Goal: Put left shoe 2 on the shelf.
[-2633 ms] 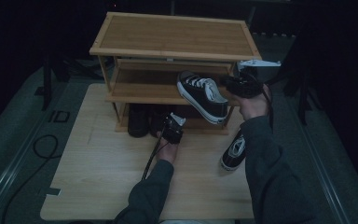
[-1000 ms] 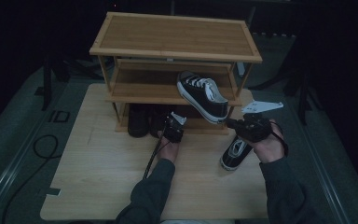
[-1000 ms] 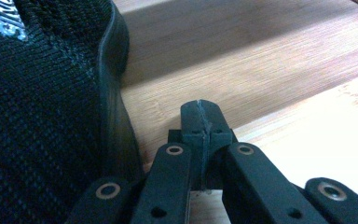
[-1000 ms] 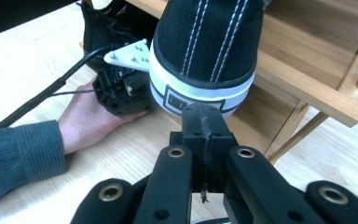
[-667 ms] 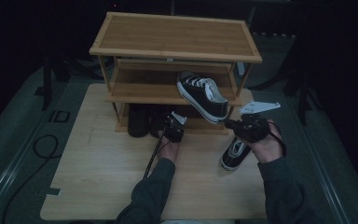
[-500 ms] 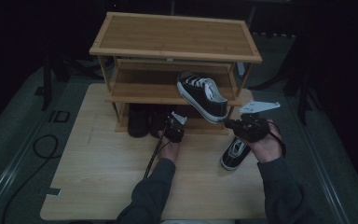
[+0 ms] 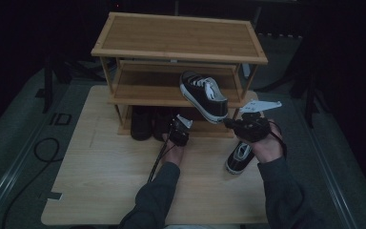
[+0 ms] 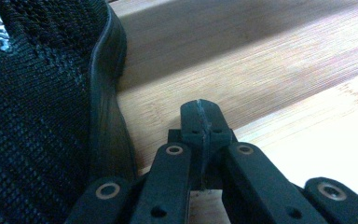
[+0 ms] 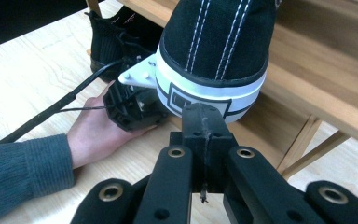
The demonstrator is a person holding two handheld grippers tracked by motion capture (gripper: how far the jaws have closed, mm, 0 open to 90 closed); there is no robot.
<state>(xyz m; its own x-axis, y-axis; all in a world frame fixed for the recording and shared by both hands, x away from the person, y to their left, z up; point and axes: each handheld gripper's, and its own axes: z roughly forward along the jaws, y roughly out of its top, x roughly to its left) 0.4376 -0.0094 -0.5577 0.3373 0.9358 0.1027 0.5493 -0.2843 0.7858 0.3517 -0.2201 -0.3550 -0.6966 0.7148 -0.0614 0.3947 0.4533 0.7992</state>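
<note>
Sneaker (image 9: 214,51) overhangs shelf (image 7: 171,98) – right hand-held gripper (image 9: 204,116) (apparently empty) behind.

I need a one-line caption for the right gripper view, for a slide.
Right gripper, jaws shut, just behind the heel of a black sneaker overhanging the wooden shelf.

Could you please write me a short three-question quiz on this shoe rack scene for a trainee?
1. True or false: the black canvas sneaker with white rubber sole rests on the middle shelf of the three-tier bamboo shoe rack, its heel jutting past the shelf edge.
2. Which describes the right gripper? A. shut, just behind that sneaker's heel; B. open wide over the top shelf; C. clamped on a cable.
3. Fill in: the left gripper is shut beside a black ___ shoe on the light wooden board.

Key: 1 true; 2 A; 3 knit (mesh).
</note>
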